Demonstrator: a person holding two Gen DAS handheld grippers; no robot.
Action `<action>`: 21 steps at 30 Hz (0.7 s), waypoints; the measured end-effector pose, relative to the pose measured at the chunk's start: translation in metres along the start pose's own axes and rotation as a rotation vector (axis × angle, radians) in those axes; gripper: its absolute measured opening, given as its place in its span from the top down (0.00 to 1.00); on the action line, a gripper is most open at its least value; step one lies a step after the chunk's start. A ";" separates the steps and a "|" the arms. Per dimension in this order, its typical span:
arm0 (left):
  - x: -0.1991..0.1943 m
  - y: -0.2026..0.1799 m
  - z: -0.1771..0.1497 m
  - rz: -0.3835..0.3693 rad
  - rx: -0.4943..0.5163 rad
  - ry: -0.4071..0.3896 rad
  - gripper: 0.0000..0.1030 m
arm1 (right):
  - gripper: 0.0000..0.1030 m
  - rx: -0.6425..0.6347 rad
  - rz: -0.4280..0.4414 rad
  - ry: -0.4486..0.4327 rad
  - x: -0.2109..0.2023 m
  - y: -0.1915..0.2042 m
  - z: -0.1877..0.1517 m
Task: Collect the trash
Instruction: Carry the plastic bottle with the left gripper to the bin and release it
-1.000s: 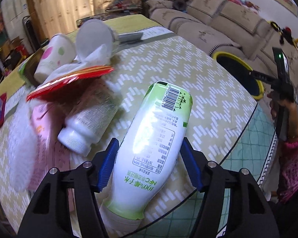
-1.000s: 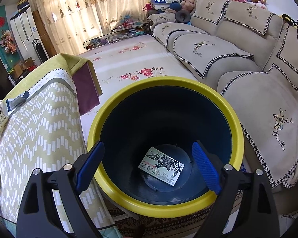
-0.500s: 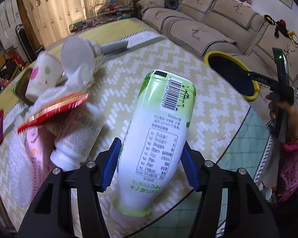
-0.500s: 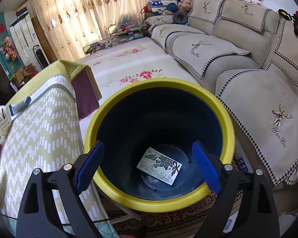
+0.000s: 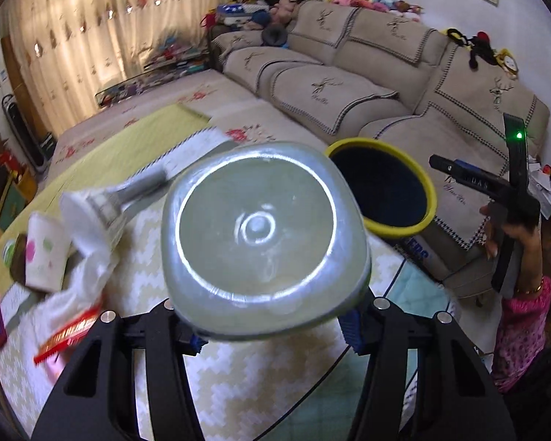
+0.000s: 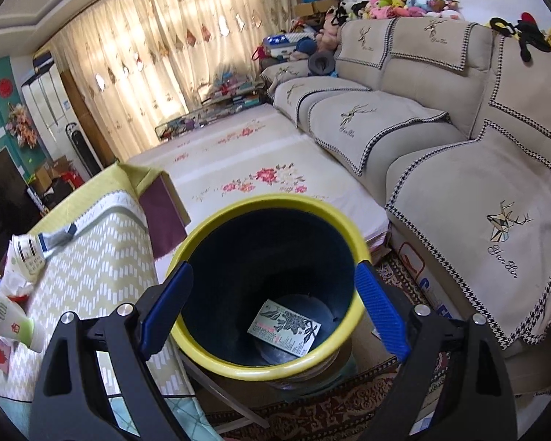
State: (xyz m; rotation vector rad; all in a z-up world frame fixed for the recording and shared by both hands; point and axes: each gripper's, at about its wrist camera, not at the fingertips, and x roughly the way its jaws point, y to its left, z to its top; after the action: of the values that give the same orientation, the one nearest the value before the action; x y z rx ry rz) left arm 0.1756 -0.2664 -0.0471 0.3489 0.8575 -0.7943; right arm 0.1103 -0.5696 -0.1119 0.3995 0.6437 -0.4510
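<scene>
**Bottle gripped base-first above the table, bin open beside it**

Bottle point(image 5: 264, 242) fills the left wrist view, its round translucent base turned straight at the camera, lifted above the table point(image 5: 238, 378). The left gripper point(image 5: 272, 330) clamps its sides, the jaws closing on it.

Largest behind it is the beige sofa point(image 6: 440, 154) along the right. The table, under a yellow-green zigzag cloth, carries the remaining trash at its far left: a white paper cup with coloured dots point(image 5: 44, 257), crumpled tissue point(image 5: 84, 286), a red wrapper point(image 5: 68, 334).

Just beside the table's edge stands the bin point(image 6: 238, 364), yellow-rimmed, dark blue inside, with a printed card point(image 6: 284, 327) lying flat on its bottom.

The right gripper point(image 6: 272, 308) hangs over the bin mouth, jaws spread wide with nothing between them. A hand point(image 5: 510, 228) in a pink patterned sleeve holds it.
</scene>
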 end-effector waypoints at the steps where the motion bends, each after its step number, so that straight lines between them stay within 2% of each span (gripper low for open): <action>1: 0.001 -0.004 0.005 -0.006 0.007 -0.003 0.47 | 0.17 0.009 -0.001 -0.009 -0.003 -0.005 0.001; 8: 0.022 -0.048 0.051 -0.064 0.089 -0.015 0.47 | 0.17 0.063 -0.030 -0.048 -0.021 -0.042 0.005; 13: 0.050 -0.094 0.088 -0.126 0.159 -0.013 0.47 | 0.17 0.108 -0.071 -0.061 -0.031 -0.072 0.002; 19: 0.108 -0.144 0.126 -0.181 0.211 0.014 0.47 | 0.17 0.146 -0.112 -0.059 -0.038 -0.100 -0.003; 21: 0.135 -0.156 0.138 -0.177 0.213 0.039 0.47 | 0.16 0.155 -0.118 -0.051 -0.037 -0.105 -0.006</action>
State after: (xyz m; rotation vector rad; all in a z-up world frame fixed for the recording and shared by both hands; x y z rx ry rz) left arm 0.1872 -0.5141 -0.0621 0.4824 0.8497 -1.0501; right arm 0.0273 -0.6440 -0.1145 0.4962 0.5865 -0.6245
